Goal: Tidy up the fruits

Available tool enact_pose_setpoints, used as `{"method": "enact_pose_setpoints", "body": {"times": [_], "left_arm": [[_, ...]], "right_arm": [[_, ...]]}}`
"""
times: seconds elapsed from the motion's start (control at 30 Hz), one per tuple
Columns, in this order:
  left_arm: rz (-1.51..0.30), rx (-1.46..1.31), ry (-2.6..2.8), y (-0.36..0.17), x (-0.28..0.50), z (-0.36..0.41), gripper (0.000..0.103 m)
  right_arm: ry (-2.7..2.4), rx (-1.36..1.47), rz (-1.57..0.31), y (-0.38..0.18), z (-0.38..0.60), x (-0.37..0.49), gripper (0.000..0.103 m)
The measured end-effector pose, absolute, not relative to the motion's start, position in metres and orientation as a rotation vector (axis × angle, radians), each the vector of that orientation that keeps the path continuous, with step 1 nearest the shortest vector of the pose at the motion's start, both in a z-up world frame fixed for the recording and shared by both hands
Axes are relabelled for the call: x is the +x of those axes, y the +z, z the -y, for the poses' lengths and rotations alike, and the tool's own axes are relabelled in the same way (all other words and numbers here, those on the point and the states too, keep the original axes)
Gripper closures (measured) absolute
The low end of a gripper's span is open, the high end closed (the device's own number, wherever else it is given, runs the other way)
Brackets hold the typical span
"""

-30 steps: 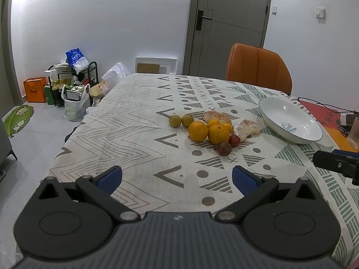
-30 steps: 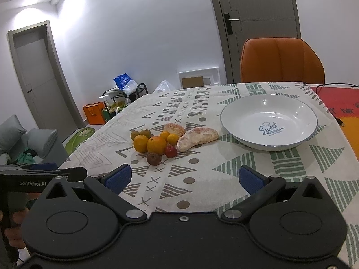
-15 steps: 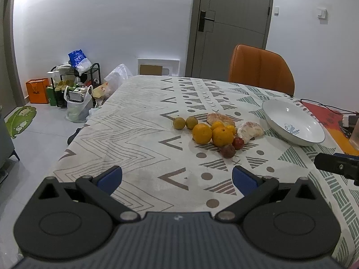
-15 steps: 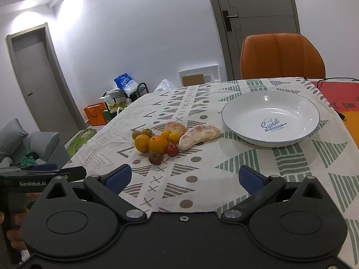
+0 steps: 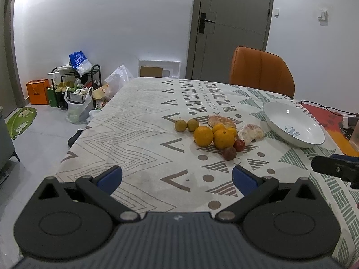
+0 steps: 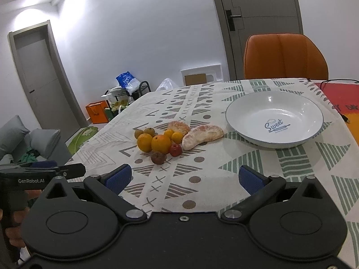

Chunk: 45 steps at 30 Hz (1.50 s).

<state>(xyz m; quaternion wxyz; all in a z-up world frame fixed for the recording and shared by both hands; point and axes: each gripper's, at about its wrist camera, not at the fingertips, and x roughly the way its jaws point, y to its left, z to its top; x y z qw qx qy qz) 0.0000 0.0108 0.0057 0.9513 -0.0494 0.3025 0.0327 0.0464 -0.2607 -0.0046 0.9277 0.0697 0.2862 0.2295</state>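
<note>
A cluster of fruit lies mid-table: two large oranges, small oranges, two greenish fruits, a red fruit, a dark brownish fruit and two peeled citrus pieces. A white bowl marked "Sweet" stands empty to the right of the fruit. My left gripper is open and empty, short of the fruit. My right gripper is open and empty, near the table's front, facing fruit and bowl.
A patterned tablecloth covers the table. An orange chair stands at the far side. A cable and red mat lie at the right. Bags and a shoe rack stand on the floor at the left.
Both grippers have drawn back slightly, so the fruit and bowl sit a little higher and farther in view. Both stay open.
</note>
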Motion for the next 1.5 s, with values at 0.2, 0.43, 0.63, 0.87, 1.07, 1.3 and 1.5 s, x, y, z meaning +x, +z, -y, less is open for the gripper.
{"method": "enact_pose_setpoints", "body": {"times": [0.2, 0.43, 0.63, 0.87, 1.07, 1.3, 1.5], "left_arm": [[-0.612, -0.107, 0.03, 0.003, 0.0, -0.009, 0.0], [-0.589, -0.144, -0.02, 0.002, -0.001, -0.01, 0.0], [-0.571, -0.168, -0.046, -0.003, 0.006, -0.009, 0.001], [-0.552, -0.189, -0.046, -0.003, 0.022, -0.013, 0.003], [-0.56, -0.198, -0.055, -0.006, 0.041, -0.015, 0.01], [-0.572, -0.209, -0.071, -0.011, 0.06, -0.016, 0.025], [-0.588, -0.218, -0.087, -0.016, 0.074, -0.017, 0.035]], "right_arm": [[0.457, 0.122, -0.589, -0.005, 0.261, 0.047, 0.0], [0.469, 0.113, -0.584, -0.004, 0.261, 0.05, 0.0], [0.455, 0.109, -0.591, -0.008, 0.261, 0.063, 0.0], [0.462, 0.15, -0.604, -0.017, 0.261, 0.081, 0.0], [0.498, 0.162, -0.624, -0.024, 0.254, 0.096, 0.011], [0.541, 0.175, -0.64, -0.03, 0.248, 0.112, 0.027], [0.574, 0.18, -0.654, -0.033, 0.242, 0.124, 0.041]]}}
